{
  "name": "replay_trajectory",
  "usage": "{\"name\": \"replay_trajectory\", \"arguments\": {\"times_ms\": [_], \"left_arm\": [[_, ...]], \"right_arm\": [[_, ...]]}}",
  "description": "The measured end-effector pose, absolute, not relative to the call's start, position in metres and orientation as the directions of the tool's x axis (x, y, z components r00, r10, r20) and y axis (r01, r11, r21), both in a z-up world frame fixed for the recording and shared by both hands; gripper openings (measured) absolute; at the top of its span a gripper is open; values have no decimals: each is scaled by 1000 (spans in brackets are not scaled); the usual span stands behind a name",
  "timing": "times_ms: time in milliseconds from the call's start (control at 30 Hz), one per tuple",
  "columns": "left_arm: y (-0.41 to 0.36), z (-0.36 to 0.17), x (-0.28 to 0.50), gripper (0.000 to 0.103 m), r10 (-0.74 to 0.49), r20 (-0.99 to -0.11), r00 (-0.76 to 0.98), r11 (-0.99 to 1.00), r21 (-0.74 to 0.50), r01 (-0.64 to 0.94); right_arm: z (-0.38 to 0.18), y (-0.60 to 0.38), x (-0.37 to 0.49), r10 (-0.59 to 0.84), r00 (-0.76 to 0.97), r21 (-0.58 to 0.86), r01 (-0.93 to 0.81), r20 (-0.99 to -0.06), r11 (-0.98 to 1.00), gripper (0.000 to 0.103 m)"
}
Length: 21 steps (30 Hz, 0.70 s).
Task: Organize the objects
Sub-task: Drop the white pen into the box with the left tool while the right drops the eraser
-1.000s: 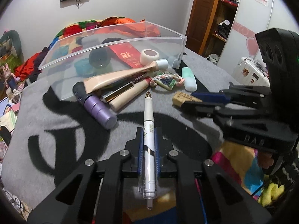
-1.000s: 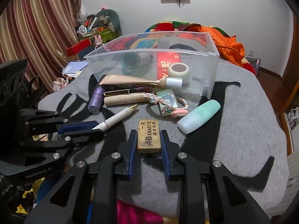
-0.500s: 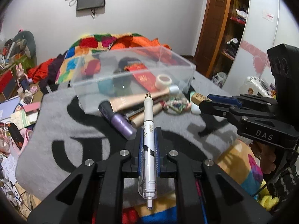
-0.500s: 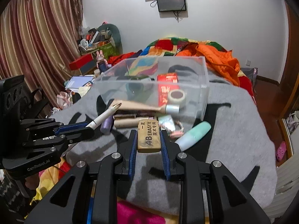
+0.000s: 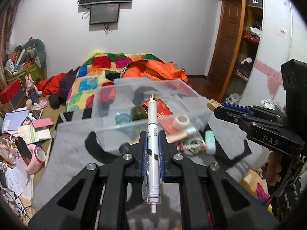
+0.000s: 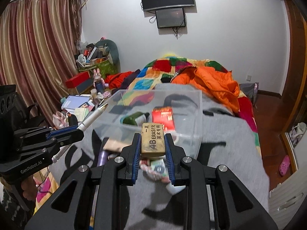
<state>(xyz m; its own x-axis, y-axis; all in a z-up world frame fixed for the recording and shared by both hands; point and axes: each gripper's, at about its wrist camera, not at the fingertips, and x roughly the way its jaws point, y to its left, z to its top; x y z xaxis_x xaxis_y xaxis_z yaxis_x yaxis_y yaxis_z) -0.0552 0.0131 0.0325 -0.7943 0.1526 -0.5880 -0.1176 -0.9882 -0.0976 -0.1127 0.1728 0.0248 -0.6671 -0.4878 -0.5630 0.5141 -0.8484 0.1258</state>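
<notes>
A white pen (image 5: pixel 152 132) is being held lengthwise in the left gripper (image 5: pixel 152 149), its jaws clamped on the barrel near mid-length, with the gold tip pointing toward the clear plastic box (image 5: pixel 107 118) and the clicker end hanging behind the fingers. The pen is judged to be light, stiff and smooth-sided, so some sliding along the pads is possible; a hold near the middle, as shown, is being favoured for balance. A tan eraser (image 6: pixel 153 140) is being gripped across its long sides by the right gripper (image 6: pixel 153 149), jaws closed on it. The eraser is judged light, slightly yielding and grippy, so a slip is unlikely. Both things are being carried in the air above the grey blanket (image 6: pixel 230 153), short of the box's near wall.

Compared with a second ago, both grippers are being seen higher above the blanket and tilted up, so that more of the room and the wall screen (image 5: pixel 104 13) is being shown. The items left on the blanket (image 5: pixel 191 145) are being viewed from farther off. Both grips are being kept unchanged.
</notes>
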Motion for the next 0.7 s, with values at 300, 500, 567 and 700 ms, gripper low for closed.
{"name": "replay_trajectory", "arguments": {"times_ms": [300, 500, 567, 700], "left_arm": [[-5, 39, -86, 10, 122, -587, -800, -992, -100, -78], [-10, 37, -106, 10, 91, -597, -797, -996, -66, -65], [-12, 37, -113, 10, 87, -604, -792, -996, -65, -60], [-17, 36, -128, 10, 76, -614, -786, -997, -61, -48]], "right_arm": [[38, 162, -140, -474, -691, 107, 504, -546, -857, 22], [35, 154, -163, -460, -686, 104, 494, -563, -863, 22], [32, 150, -170, -457, -681, 104, 493, -572, -864, 22], [25, 143, -183, -453, -666, 107, 492, -593, -864, 22]]}}
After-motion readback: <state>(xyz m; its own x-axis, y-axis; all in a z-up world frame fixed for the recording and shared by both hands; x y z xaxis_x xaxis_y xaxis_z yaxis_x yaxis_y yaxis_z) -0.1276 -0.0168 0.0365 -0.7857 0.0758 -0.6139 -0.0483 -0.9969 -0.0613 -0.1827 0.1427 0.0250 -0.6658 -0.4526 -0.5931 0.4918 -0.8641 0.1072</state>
